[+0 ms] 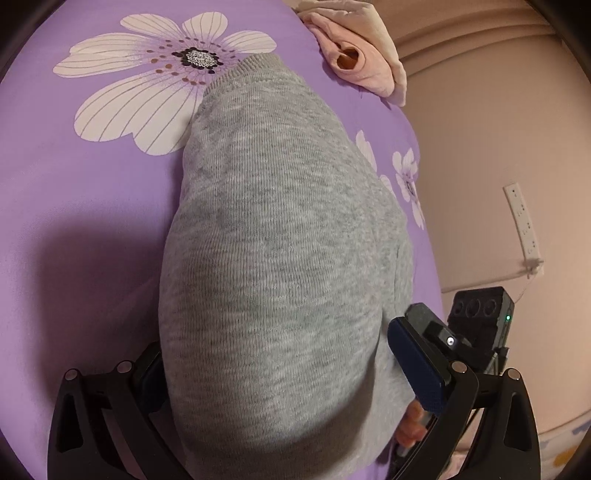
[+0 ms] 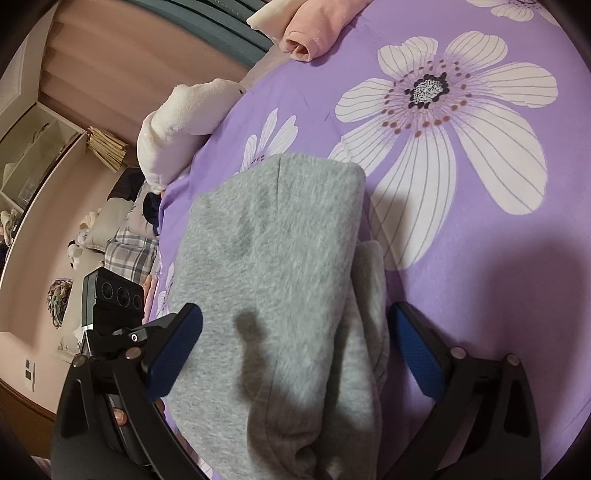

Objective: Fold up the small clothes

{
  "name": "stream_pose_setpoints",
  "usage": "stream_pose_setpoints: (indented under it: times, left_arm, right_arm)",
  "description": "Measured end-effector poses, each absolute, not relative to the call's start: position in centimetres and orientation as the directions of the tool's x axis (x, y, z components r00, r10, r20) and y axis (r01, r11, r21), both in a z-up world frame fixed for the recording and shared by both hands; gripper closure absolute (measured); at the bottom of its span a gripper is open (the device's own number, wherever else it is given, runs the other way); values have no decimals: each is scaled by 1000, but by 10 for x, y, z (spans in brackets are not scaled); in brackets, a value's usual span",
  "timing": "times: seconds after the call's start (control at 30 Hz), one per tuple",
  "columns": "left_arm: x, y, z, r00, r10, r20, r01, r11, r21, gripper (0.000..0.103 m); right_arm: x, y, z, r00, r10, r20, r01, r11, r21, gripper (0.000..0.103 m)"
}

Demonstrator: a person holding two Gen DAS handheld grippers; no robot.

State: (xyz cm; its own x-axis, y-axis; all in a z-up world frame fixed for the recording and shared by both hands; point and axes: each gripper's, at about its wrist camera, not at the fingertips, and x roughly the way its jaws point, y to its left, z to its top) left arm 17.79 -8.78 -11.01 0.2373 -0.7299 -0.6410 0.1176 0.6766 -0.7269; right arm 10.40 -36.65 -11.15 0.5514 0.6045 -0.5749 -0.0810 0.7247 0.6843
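A grey knit garment (image 1: pixel 273 240) lies folded lengthwise on the purple flowered bedsheet (image 1: pixel 92 206), its ribbed hem at the far end. My left gripper (image 1: pixel 284 369) stands wide, straddling the near end of the garment. Its left finger is partly hidden behind the cloth and its right pad (image 1: pixel 417 365) sits just off the cloth's edge. In the right wrist view the same grey garment (image 2: pixel 273 258) shows a second layer sticking out on the right. My right gripper (image 2: pixel 295 350) is open around it, with both blue pads beside the cloth and not pressing it.
Pink folded clothes (image 1: pixel 354 55) (image 2: pixel 314 33) lie at the far edge of the bed. A white fluffy cloth (image 2: pixel 177 125) hangs over the bed's left side, with pillows and a plaid cloth (image 2: pixel 129 254) below. A black camera box (image 1: pixel 480 310) (image 2: pixel 114 295) sits close beside each gripper.
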Motion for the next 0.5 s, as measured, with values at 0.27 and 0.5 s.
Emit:
stream_pose_setpoints:
  times: [0.27,0.5]
  left_arm:
    - [167,-75,-110,263,-718,-645,106,686,-720,10]
    - [164,-77,-107,273,-692,-668,114,713,-692,13]
  right_arm:
    - [103,-379,-117,573,585,-574,-29,714,699,39]
    - [101,-382,-118,579,580,-573,-11,708,706,54]
